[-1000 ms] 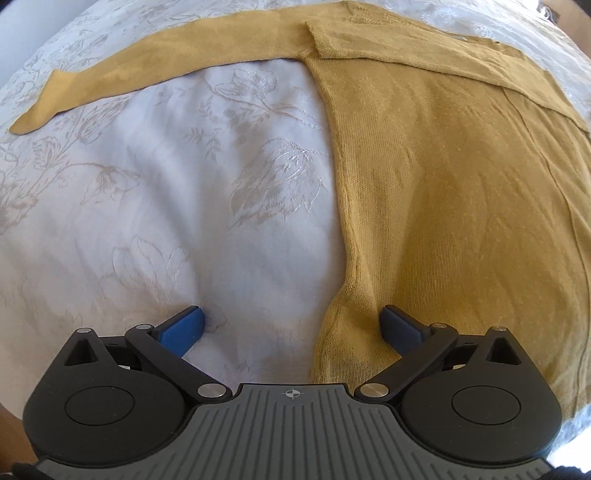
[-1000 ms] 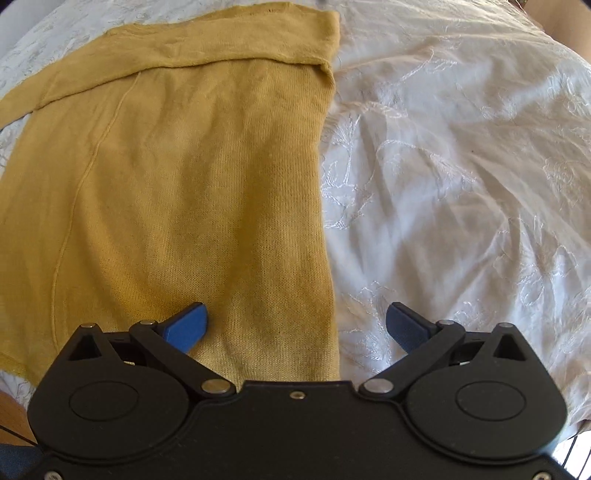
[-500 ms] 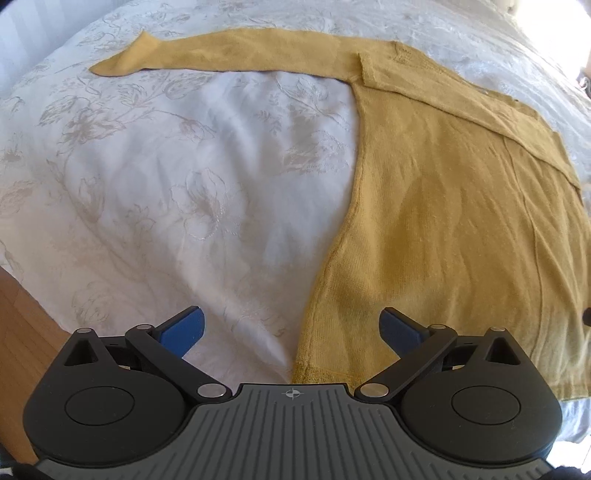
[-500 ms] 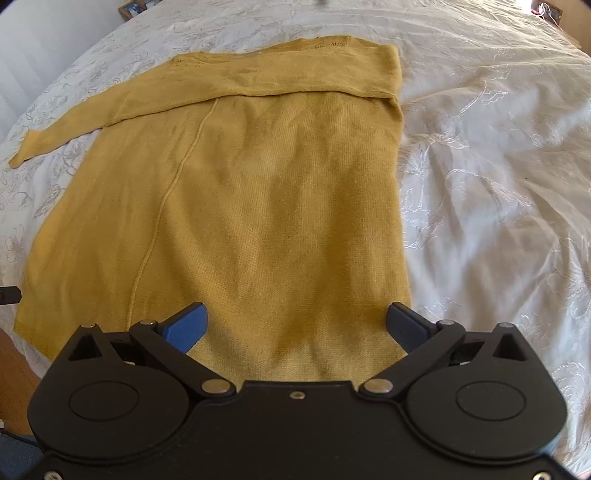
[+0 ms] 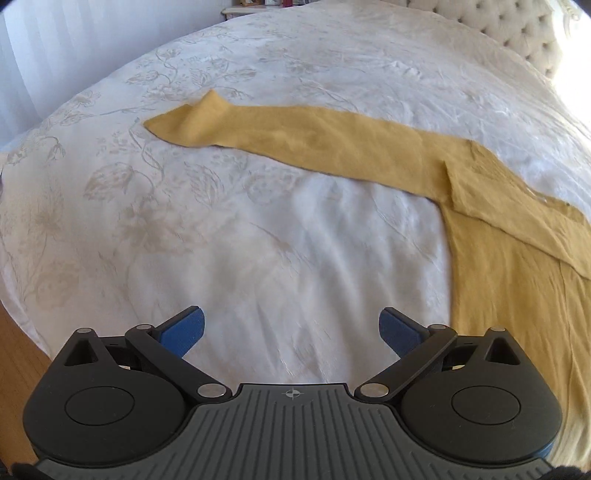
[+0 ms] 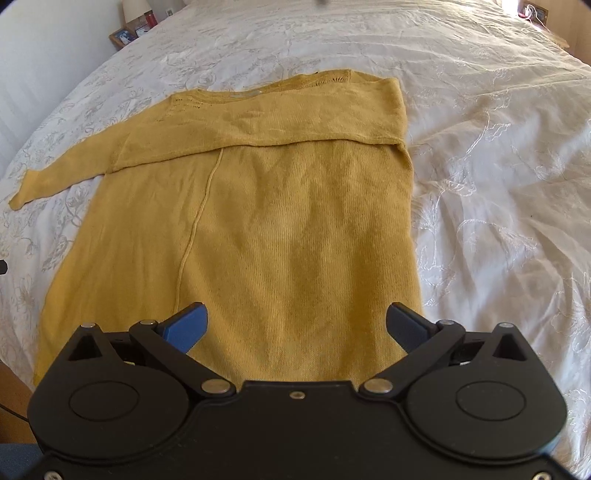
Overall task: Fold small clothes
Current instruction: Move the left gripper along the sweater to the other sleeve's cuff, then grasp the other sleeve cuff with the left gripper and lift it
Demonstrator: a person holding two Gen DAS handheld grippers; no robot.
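Note:
A mustard-yellow knit sweater lies flat on the white bed. One sleeve is folded across its chest. The other sleeve stretches out to the left over the bedspread, its cuff at the far end. My left gripper is open and empty above bare bedspread, left of the sweater's body and short of the sleeve. My right gripper is open and empty above the sweater's hem.
The white embroidered bedspread covers the whole bed. A tufted headboard is at the far right. Wooden floor shows past the near left bed edge. A nightstand with a lamp and frames stands at the far left.
Both grippers have pulled back and up from the sweater's hem. The left one has swung left, so the outstretched sleeve now lies ahead of it. Both stay open.

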